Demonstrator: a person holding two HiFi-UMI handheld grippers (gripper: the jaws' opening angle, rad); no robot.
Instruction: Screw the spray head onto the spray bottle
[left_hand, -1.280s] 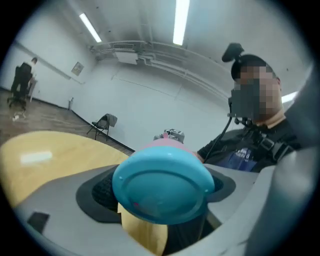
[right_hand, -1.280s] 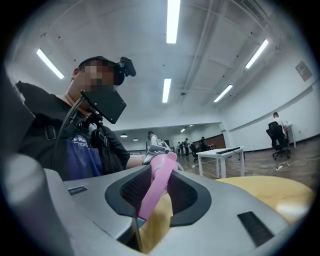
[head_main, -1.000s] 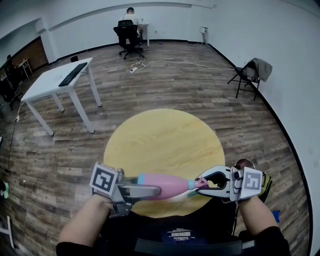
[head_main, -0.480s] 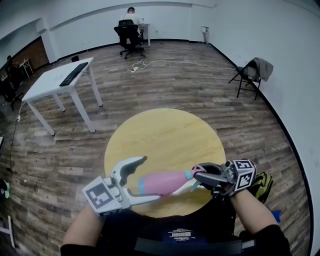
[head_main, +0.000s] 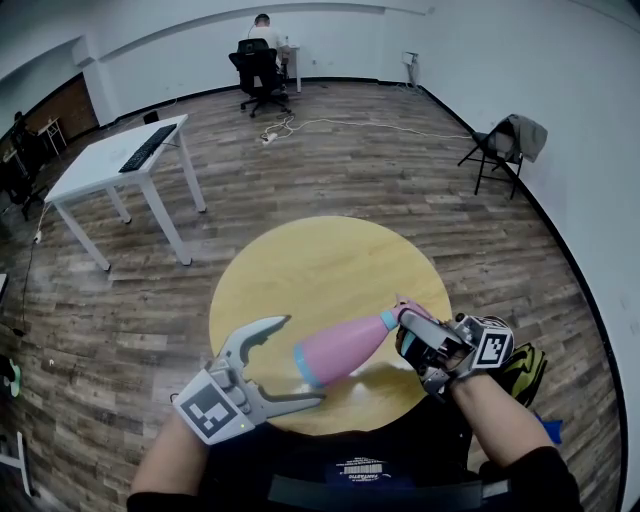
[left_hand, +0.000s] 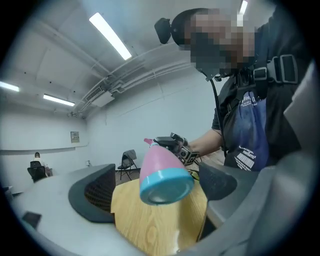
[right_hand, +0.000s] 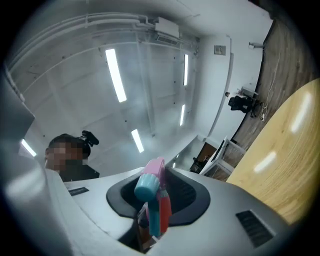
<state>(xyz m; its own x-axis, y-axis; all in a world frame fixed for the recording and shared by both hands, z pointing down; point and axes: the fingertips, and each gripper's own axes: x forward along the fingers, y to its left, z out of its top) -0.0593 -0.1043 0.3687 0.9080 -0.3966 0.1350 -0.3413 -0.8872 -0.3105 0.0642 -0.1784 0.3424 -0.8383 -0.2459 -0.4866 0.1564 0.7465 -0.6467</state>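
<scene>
A pink spray bottle (head_main: 345, 347) with a blue base band hangs tilted over the near edge of the round yellow table (head_main: 320, 270). Its spray head (head_main: 402, 312) points to the far right. My right gripper (head_main: 412, 338) is shut on that head; in the right gripper view the pink cap, blue nozzle and red trigger of the spray head (right_hand: 152, 200) sit between the pads. My left gripper (head_main: 283, 362) stands wide open at the bottle's base. In the left gripper view the blue bottle bottom (left_hand: 165, 185) floats between the fingers (left_hand: 100, 192) without touching them.
A white desk (head_main: 120, 160) stands at the far left, and a folding chair (head_main: 500, 150) with a jacket by the right wall. A person sits on an office chair (head_main: 258, 70) at the back. A yellow-black object (head_main: 527, 368) lies beside the table, near my right arm.
My left gripper has let go of the bottle, opened and dropped back to the lower left. The right gripper has swung the bottle so its head points farther away.
</scene>
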